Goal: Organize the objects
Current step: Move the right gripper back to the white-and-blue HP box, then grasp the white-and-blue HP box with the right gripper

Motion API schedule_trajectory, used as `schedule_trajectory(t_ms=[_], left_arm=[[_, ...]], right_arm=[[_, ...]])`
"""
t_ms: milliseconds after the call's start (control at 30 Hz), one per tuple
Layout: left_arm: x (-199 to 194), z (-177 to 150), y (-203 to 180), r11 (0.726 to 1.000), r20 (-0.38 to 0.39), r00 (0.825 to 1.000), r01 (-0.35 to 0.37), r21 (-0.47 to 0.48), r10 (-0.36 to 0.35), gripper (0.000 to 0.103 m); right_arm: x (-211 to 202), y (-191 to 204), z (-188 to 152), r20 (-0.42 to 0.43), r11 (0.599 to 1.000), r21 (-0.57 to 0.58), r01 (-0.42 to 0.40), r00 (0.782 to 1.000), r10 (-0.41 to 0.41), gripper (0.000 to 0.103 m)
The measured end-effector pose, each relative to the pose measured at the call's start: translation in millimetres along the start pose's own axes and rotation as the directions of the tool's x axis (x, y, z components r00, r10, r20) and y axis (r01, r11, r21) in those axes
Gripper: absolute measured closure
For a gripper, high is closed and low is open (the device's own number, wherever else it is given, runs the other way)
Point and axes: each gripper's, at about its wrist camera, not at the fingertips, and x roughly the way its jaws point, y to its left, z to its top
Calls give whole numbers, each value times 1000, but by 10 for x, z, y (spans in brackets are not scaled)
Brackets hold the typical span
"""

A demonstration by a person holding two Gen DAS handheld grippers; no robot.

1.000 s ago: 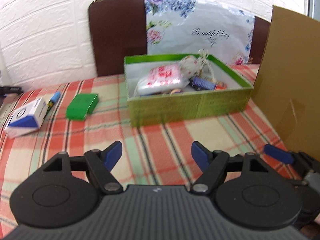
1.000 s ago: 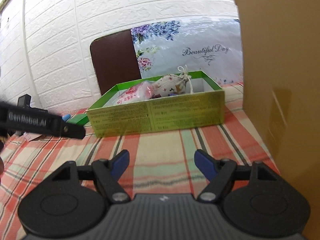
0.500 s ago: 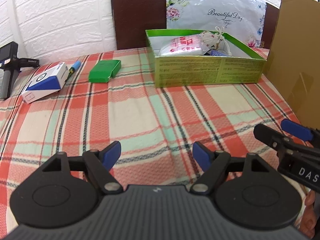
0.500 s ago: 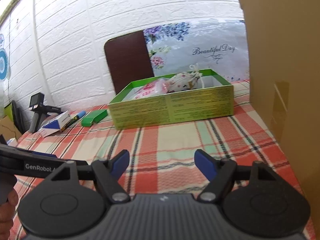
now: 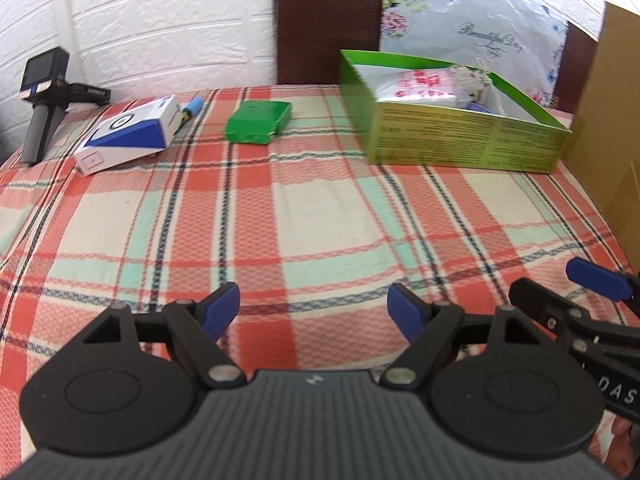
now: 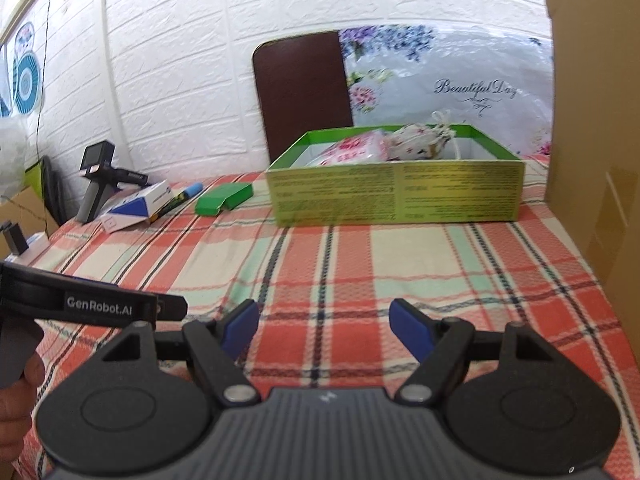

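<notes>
An open green box (image 5: 464,148) stands at the back right of the plaid cloth, holding a pink-printed packet (image 5: 420,84) and a floral pouch (image 6: 416,144). Left of it lie a small green carton (image 5: 258,122), a blue-capped marker (image 5: 190,110) and a white-and-blue carton (image 5: 128,136). My left gripper (image 5: 314,306) is open over bare cloth near the front, far from all of them. My right gripper (image 6: 324,318) is also open with nothing between its fingers; the green box (image 6: 396,192) is well ahead of it. The two grippers are side by side.
A tall cardboard sheet (image 6: 592,120) walls off the right side. A black handheld device (image 5: 44,92) stands at the far left edge. A dark chair back (image 6: 304,92) and a flowered bag (image 6: 460,80) rise behind the box. A hand (image 6: 16,400) holds the left gripper.
Both grippers have drawn back from the green box, which now looks smaller and farther. The left view has swung left, bringing the cartons, marker and black device into view.
</notes>
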Motion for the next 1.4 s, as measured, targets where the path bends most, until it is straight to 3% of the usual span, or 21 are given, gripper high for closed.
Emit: schedule_trajectory(t_ms=[333, 767, 900, 1100, 1167, 1267, 1400], left_arm=[[110, -19, 442, 996, -8, 999, -42, -73, 42, 21], [173, 48, 1109, 973, 31, 984, -171, -158, 178, 21], [168, 90, 1408, 954, 68, 966, -232, -188, 249, 19], [269, -4, 2005, 880, 79, 909, -369, -300, 408, 18], [235, -73, 2111, 878, 123, 915, -321, -355, 385, 14], [225, -96, 2063, 892, 160, 916, -297, -342, 367, 11], [218, -107, 2085, 901, 190, 921, -262, -346, 341, 11]], right_arm=[[210, 325, 18, -50, 997, -56, -44, 998, 41, 28], [590, 956, 177, -117, 974, -147, -173, 981, 157, 28], [764, 1152, 285, -136, 966, -148, -213, 972, 193, 28], [1071, 1533, 571, -122, 948, -176, -265, 962, 246, 28], [1205, 1674, 708, -101, 939, -193, -286, 957, 271, 24], [1496, 1832, 937, -102, 928, -168, -332, 942, 318, 21], [2006, 1882, 1224, -143, 923, 35, -383, 912, 384, 21]])
